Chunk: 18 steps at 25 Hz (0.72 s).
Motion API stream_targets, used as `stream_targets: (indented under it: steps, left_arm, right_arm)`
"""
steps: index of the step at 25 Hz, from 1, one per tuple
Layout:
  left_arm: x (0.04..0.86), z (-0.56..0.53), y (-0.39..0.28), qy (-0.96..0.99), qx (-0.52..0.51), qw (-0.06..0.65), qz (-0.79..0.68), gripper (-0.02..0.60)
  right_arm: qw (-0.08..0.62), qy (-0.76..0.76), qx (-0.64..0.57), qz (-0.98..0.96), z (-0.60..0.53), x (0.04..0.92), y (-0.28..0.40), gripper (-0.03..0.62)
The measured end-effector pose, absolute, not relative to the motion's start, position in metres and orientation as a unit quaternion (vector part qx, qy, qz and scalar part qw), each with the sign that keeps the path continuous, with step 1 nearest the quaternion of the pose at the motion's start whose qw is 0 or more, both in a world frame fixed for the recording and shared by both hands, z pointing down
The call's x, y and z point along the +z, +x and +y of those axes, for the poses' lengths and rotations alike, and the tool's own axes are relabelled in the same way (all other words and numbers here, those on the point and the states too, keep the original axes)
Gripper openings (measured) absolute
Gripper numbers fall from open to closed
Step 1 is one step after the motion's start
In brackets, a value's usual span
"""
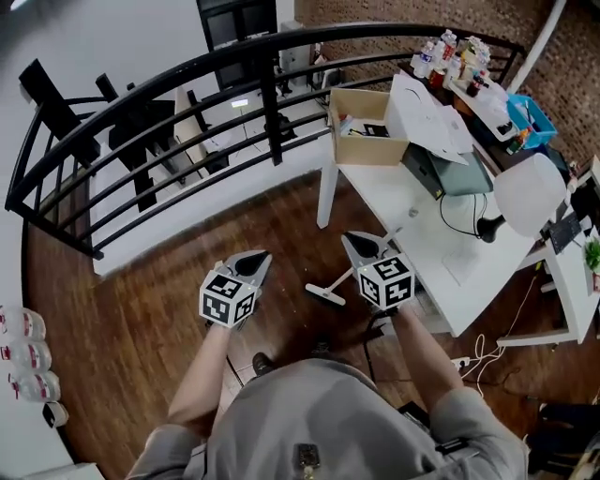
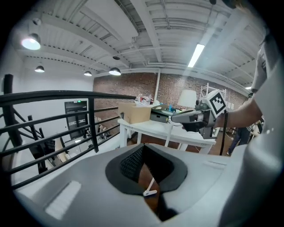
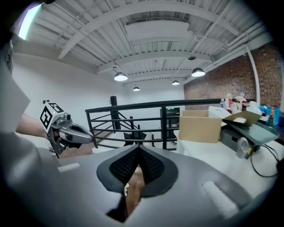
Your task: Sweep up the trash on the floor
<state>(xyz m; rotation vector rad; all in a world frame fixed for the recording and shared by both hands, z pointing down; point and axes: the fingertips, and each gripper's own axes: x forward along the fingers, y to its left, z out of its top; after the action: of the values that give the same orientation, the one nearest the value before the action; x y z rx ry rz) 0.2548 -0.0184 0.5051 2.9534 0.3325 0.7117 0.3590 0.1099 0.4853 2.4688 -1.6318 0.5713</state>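
**Grippers closed, broom down**

The left gripper [image 1: 257, 261] and right gripper [image 1: 362, 243] were held with jaws together and nothing between them. What seemed a white broom [image 1: 327, 294] was seen on the floor [image 1: 141, 328] beside the table's [image 1: 394, 197] near edge. Trash could not be made out. Any grasp would be best taken on its handle.

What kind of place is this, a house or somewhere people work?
Probably an upstairs office or workshop loft. A black railing runs along the edge like a balcony's, there is a bare brick wall, and a white desk is crowded with a cardboard box and bottles.
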Motion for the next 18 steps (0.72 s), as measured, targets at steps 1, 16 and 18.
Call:
stream_targets:
  steps: [1,16,18]
  left_arm:
    - [0.495,-0.026,0.249,0.968,0.226,0.042,0.102,0.005]
    - [0.411,-0.129,0.150,0.990,0.124,0.067,-0.009,0.005]
    - [0.408,-0.139,0.139,0.990,0.122,0.070,-0.023,0.005]
  right_arm:
    - [0.062,0.809,0.179,-0.556,0.091,0.477,0.347,0.000]
    - [0.062,0.709,0.064,-0.700,-0.106,0.380,0.202,0.000]
    - [0.061,0.698,0.065,-0.711,-0.116,0.376,0.190,0.000]
